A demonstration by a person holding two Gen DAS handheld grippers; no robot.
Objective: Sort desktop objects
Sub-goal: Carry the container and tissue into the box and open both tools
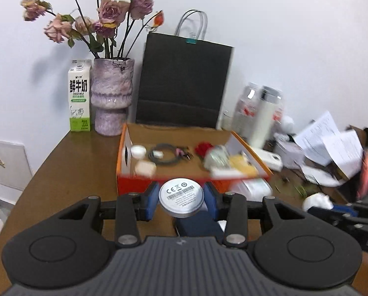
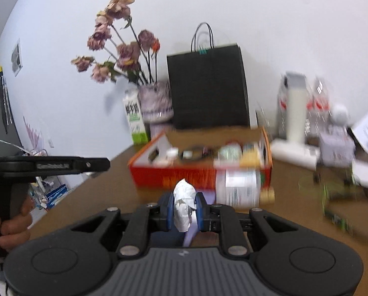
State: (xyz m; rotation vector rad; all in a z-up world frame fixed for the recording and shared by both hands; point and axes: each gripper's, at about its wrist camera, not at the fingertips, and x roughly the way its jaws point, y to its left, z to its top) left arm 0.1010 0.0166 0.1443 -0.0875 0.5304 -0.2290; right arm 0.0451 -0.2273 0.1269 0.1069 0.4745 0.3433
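Observation:
My left gripper (image 1: 181, 201) is shut on a round silver disc (image 1: 181, 196) with a printed label, held above the brown table just in front of the orange box (image 1: 144, 185). My right gripper (image 2: 184, 209) is shut on a crumpled white paper wad (image 2: 183, 203), also raised in front of the orange box (image 2: 174, 176). That box holds several small things: a black cable, white pieces, something red, yellow packets. In the left wrist view the paper wad (image 1: 317, 201) and the right gripper show at the right edge. The left gripper's handle, with a hand on it, shows at the left of the right wrist view.
Behind the box stand a black paper bag (image 1: 184, 83), a purple vase of dried roses (image 1: 112, 98) and a milk carton (image 1: 79, 96). Bottles (image 1: 260, 108), loose papers (image 1: 329, 140) and small boxes crowd the table's right side. The table's left edge (image 1: 43, 162) drops to the floor.

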